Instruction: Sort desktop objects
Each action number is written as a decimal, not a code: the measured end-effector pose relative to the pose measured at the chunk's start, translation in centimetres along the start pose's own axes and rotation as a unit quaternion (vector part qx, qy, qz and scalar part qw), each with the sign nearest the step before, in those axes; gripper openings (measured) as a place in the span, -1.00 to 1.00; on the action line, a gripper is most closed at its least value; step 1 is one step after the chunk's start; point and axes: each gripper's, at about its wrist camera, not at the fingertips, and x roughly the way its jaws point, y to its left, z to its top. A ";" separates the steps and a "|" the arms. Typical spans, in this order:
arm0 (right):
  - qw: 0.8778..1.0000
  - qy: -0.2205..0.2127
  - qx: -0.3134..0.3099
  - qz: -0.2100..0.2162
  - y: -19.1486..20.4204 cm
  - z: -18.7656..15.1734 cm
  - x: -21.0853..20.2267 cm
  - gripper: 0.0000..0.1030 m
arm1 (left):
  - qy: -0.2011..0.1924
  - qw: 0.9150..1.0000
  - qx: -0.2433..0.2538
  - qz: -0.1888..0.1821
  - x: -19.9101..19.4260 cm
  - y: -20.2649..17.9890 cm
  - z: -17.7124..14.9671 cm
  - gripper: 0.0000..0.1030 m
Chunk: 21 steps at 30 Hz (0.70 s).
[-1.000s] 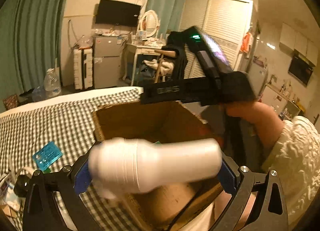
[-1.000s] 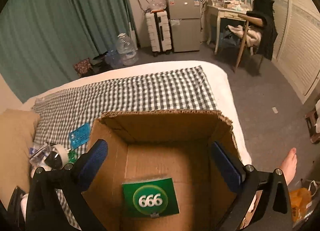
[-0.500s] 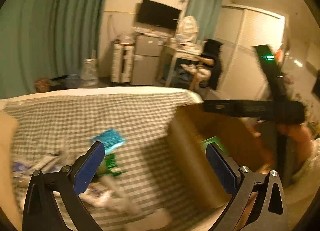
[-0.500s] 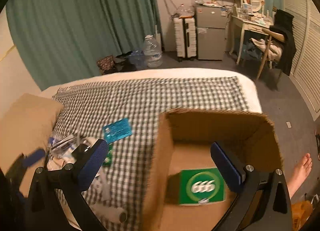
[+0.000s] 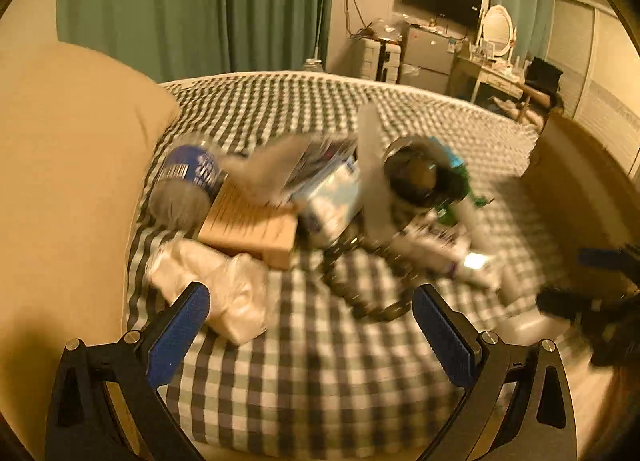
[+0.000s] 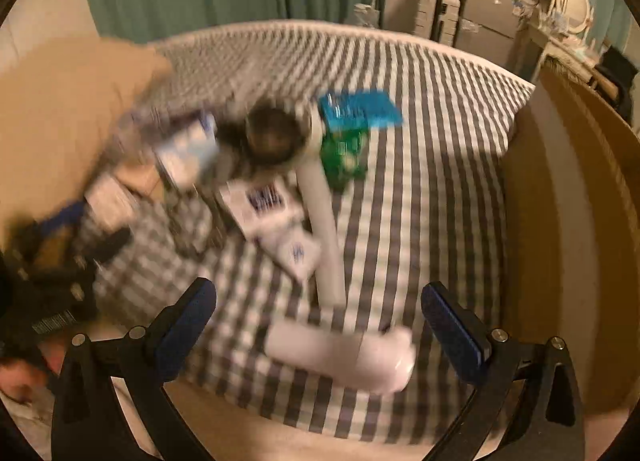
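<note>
Your left gripper (image 5: 310, 325) hangs over the green-and-white checked cloth (image 5: 320, 373) with its blue-padded jaws spread wide and nothing between them, aimed at a blurred heap of desktop clutter. In that heap, from the left wrist view, a clear bottle with a blue label (image 5: 186, 183) lies on its side against the tan cushion (image 5: 68, 181), a flat cardboard box (image 5: 250, 227) sits just beside it, and a crumpled white plastic bag (image 5: 216, 285) rests in front, close to your left fingertip. Farther right lie a roll of tape (image 5: 416, 177) and a white carton with dark print (image 5: 440, 245); motion blur hides finer detail. Your right gripper (image 6: 318, 321) is likewise wide apart and empty, and the white bottle (image 6: 344, 353) lies on its side on the cloth just beyond and between its fingers, touching neither pad. A long white tube (image 6: 324, 229) runs from that bottle up toward the tape roll, with a blue packet (image 6: 360, 109) and a green packet (image 6: 344, 153) beside it and a barcoded white box (image 6: 264, 201) to its left. The cardboard box (image 6: 568, 221) stands at the right edge of the cloth, its brown wall filling that side of the right wrist view. Behind the bed hang teal curtains (image 5: 192, 5).
</note>
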 end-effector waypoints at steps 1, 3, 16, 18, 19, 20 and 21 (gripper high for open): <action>1.000 0.000 -0.009 -0.008 0.1 -0.6 0.2 0.99 | -0.001 1.000 0.004 0.002 0.1 -0.2 -0.2 1.00; 1.000 0.008 -0.011 0.002 -0.4 -1.7 0.8 0.99 | -0.006 1.000 0.011 0.000 0.3 -0.3 -0.6 1.00; 0.985 0.046 0.148 0.080 -5.0 -3.1 4.7 0.99 | 0.004 1.000 -0.017 -0.018 0.7 0.6 -1.1 1.00; 0.986 0.038 0.146 0.070 -4.7 -3.1 4.8 0.99 | 0.005 1.000 -0.012 -0.015 0.7 0.5 -1.2 1.00; 0.986 0.037 0.147 0.070 -4.6 -3.0 4.9 0.99 | 0.006 1.000 -0.011 -0.013 0.6 0.4 -1.2 1.00; 0.986 0.038 0.149 0.071 -4.6 -2.9 5.0 0.99 | 0.006 1.000 -0.009 -0.012 0.7 0.3 -1.3 1.00; 0.985 0.038 0.152 0.072 -4.7 -2.9 5.0 0.99 | 0.006 1.000 -0.008 -0.011 0.7 0.3 -1.3 1.00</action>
